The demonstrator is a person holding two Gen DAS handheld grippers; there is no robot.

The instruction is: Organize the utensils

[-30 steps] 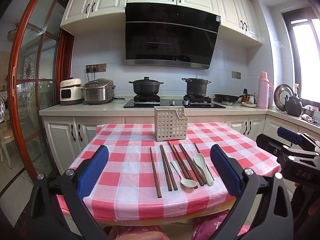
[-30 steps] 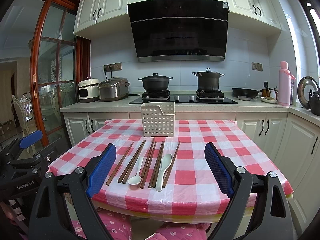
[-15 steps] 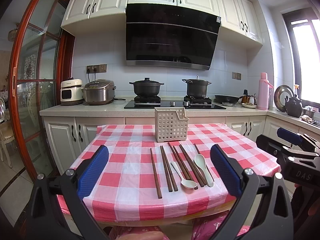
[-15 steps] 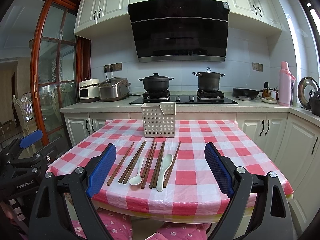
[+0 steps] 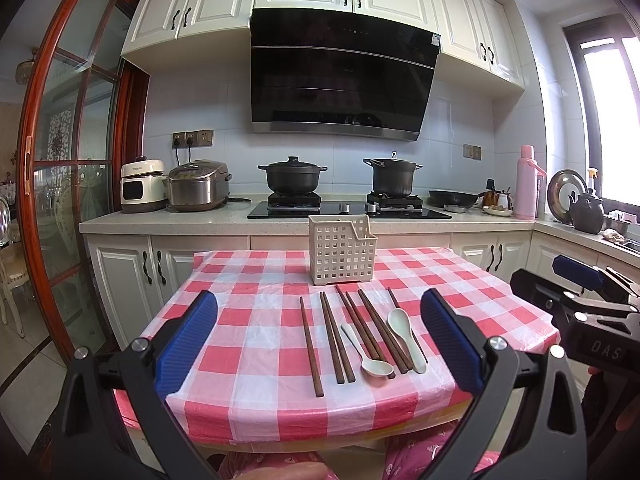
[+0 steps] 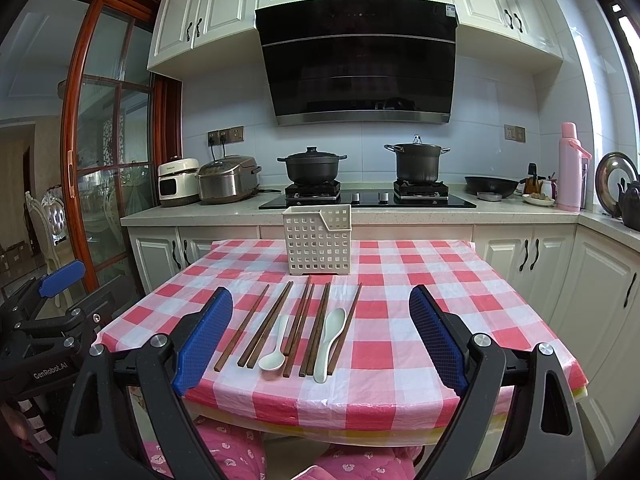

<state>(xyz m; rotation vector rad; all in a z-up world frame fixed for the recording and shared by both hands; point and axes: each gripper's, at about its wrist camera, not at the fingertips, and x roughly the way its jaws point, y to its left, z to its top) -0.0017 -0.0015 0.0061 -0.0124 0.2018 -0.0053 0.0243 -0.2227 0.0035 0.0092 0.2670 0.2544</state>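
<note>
Several dark wooden chopsticks [image 5: 332, 344] [image 6: 276, 322] lie side by side on the red-and-white checked tablecloth [image 5: 256, 336] [image 6: 400, 320]. Two pale spoons rest among them: a cream one [image 5: 366, 354] [image 6: 275, 344] and a light green one [image 5: 404, 332] [image 6: 330, 340]. Behind them stands a white perforated utensil basket [image 5: 342, 250] [image 6: 318, 240], upright and with nothing showing inside. My left gripper [image 5: 320, 348] hovers open above the near table edge, nothing between its blue pads. My right gripper [image 6: 320, 340] is likewise open and holds nothing. Each gripper appears at the side of the other's view.
Beyond the table runs a counter [image 6: 500, 210] with a hob, two black pots [image 5: 292, 178] [image 5: 392, 176], rice cookers [image 5: 198, 186] and a pink flask [image 6: 570, 168]. A wooden glass door [image 5: 72, 160] stands left. Pink patterned fabric on a person's lap [image 6: 224, 448] shows below the table edge.
Both views have shifted very slightly; the utensils, basket and both open grippers stand as before.
</note>
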